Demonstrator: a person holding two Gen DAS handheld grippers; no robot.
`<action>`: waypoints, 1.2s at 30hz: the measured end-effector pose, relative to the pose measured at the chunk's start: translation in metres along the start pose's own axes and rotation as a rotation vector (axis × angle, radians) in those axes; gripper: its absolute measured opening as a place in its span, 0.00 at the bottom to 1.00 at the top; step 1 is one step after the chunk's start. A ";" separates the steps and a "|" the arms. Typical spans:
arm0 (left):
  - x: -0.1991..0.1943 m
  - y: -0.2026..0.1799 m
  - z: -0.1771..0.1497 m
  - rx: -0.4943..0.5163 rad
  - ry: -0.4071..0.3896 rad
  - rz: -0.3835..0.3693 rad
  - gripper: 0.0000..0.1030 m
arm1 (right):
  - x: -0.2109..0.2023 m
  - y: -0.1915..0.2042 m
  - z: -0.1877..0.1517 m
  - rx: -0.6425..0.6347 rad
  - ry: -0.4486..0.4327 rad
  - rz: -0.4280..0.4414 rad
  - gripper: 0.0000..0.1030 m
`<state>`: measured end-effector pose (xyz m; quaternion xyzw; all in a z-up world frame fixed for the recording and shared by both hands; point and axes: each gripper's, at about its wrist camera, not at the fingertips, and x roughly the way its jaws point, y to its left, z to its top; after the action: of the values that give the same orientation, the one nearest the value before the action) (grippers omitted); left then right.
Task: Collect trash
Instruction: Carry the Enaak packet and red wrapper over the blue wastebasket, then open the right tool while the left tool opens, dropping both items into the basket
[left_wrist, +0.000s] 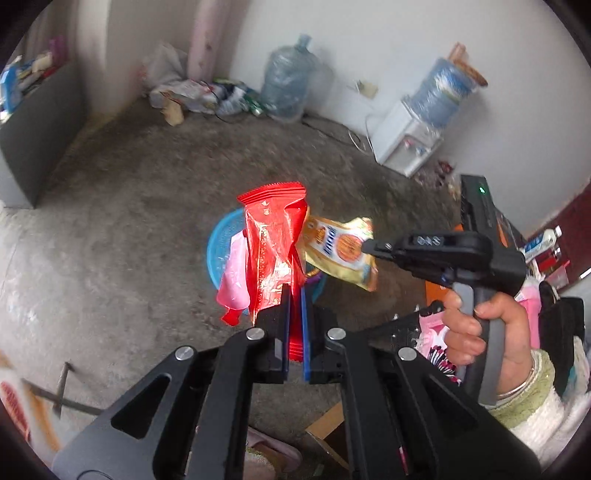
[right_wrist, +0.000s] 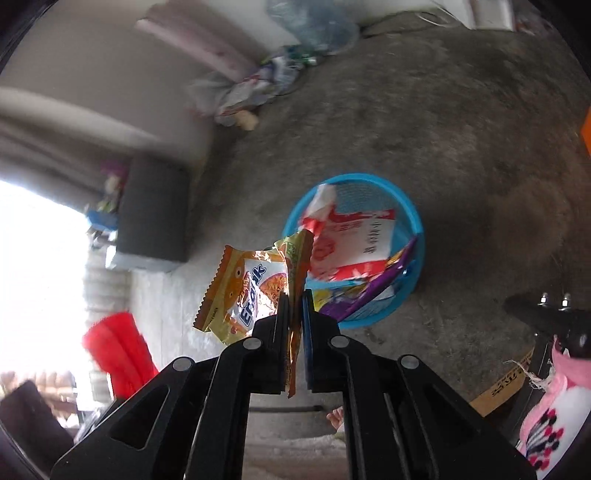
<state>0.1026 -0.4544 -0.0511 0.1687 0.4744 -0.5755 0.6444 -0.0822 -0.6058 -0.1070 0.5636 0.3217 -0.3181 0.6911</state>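
**Two wrappers held above the blue basket**

The left gripper (left_wrist: 294, 295) has its jaws clenched on a red wrapper (left_wrist: 273, 251), which stands up in front of the basket (left_wrist: 218, 251). The right gripper (right_wrist: 294, 299) grasps a yellow wrapper (right_wrist: 243, 291) in the same way; its jaws are closed on the thin edge. In the left view a hand (left_wrist: 484, 332) squeezes the handle of the right gripper.

The basket stands on the concrete floor (left_wrist: 147, 206) and already contains a red-and-white pack (right_wrist: 354, 240) and a purple wrapper (right_wrist: 384, 280). A pink piece (left_wrist: 234, 280) hangs over its rim.

Along the far wall there are a water jug (left_wrist: 288, 81), a dispenser (left_wrist: 406, 144) and a pile of bags (left_wrist: 192, 92), well apart from the basket. Nothing lies between the grippers and the basket.
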 end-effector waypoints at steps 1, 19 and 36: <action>0.013 -0.003 0.003 0.013 0.021 -0.002 0.03 | 0.009 -0.005 0.006 0.020 0.003 -0.021 0.07; 0.106 -0.016 0.005 0.107 0.162 -0.006 0.03 | 0.101 -0.079 0.059 0.247 0.023 -0.074 0.44; 0.113 -0.039 0.025 0.305 0.010 0.204 0.52 | 0.059 -0.052 0.065 0.132 -0.066 -0.021 0.49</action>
<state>0.0651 -0.5503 -0.1168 0.3147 0.3652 -0.5716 0.6640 -0.0840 -0.6825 -0.1739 0.5937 0.2830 -0.3644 0.6593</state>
